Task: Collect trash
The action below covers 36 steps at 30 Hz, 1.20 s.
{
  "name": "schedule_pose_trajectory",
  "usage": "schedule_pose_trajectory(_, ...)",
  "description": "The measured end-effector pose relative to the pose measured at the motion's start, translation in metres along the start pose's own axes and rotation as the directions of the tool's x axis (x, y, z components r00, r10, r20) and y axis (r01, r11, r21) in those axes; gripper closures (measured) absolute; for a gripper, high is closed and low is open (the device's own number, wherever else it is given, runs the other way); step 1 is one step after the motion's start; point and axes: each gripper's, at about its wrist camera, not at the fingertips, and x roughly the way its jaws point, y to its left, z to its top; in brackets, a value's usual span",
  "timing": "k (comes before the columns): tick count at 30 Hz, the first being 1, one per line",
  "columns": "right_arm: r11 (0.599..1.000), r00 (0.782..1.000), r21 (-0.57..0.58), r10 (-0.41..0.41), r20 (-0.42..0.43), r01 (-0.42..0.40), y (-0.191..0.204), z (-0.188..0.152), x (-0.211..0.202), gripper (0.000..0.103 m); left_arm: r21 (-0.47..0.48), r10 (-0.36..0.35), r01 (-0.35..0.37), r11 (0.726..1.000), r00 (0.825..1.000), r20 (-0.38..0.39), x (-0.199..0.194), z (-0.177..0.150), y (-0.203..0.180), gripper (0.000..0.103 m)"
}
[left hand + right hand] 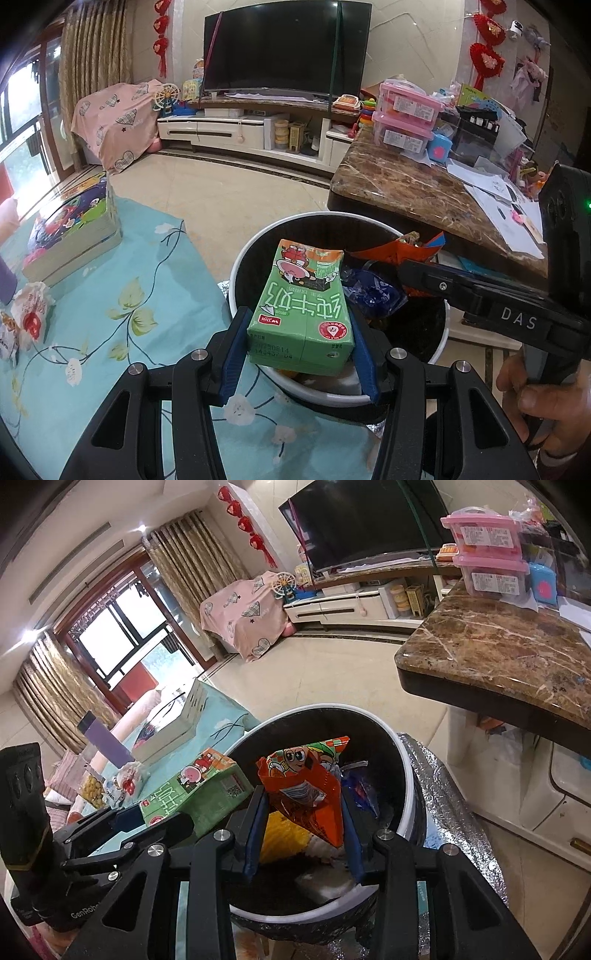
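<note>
My left gripper [301,350] is shut on a green milk carton [301,314] and holds it over the near rim of the round trash bin [240,266]. The carton also shows in the right wrist view [195,794], at the bin's left edge. My right gripper [303,834] is shut on an orange snack wrapper [306,790] and holds it above the bin's open mouth [406,771]. The wrapper shows in the left wrist view [402,251] at the tip of the right gripper [406,266]. The bin holds a blue wrapper [373,291] and other trash.
The bin stands between a table with a light blue flowered cloth [122,306] and a brown marble table [417,188]. A thick book [74,229] and small wrappers [29,314] lie on the cloth. Pink boxes [406,118] and papers crowd the marble table.
</note>
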Motion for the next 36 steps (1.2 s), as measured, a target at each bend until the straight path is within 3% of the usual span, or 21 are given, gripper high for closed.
schedule_pose_trajectory(5, 1.000, 1.000, 0.006, -0.006, -0.003, 0.006, -0.002, 0.003, 0.002, 0.061, -0.001, -0.011, 0.011, 1.000, 1.000, -0.011, 0.004, 0.003, -0.001, 0.052)
schedule_pose_trajectory(11, 1.000, 1.000, 0.028, -0.003, 0.003, 0.003, -0.003, 0.004, -0.001, 0.049, -0.012, -0.018, 0.018, 1.000, 1.000, 0.000, -0.001, 0.001, 0.002, 0.049)
schedule_pose_trajectory(15, 0.999, 1.000, 0.035, -0.001, 0.013, 0.001, -0.002, 0.003, -0.004, 0.048, -0.020, -0.018, 0.018, 1.000, 1.000, 0.009, -0.009, -0.007, 0.008, 0.048)
schedule_pose_trajectory(20, 1.000, 1.000, 0.018, -0.008, 0.022, 0.007, 0.008, -0.002, -0.010, 0.047, -0.061, -0.012, 0.012, 0.998, 1.000, 0.013, -0.022, -0.029, 0.023, 0.047)
schedule_pose_trajectory(23, 1.000, 0.999, -0.005, -0.002, 0.040, 0.002, 0.020, -0.008, -0.016, 0.038, -0.089, 0.006, -0.005, 0.996, 1.000, 0.014, -0.034, -0.046, 0.036, 0.047)
schedule_pose_trajectory(28, 0.999, 0.998, -0.042, 0.022, 0.055, -0.019, 0.042, -0.022, -0.019, 0.034, -0.147, 0.032, -0.030, 0.989, 0.999, 0.017, -0.058, -0.071, 0.061, 0.047)
schedule_pose_trajectory(36, 0.994, 0.997, -0.071, 0.080, 0.022, -0.078, 0.083, -0.045, -0.004, 0.029, -0.292, 0.103, -0.090, 0.952, 0.994, 0.031, -0.105, -0.114, 0.113, 0.046)
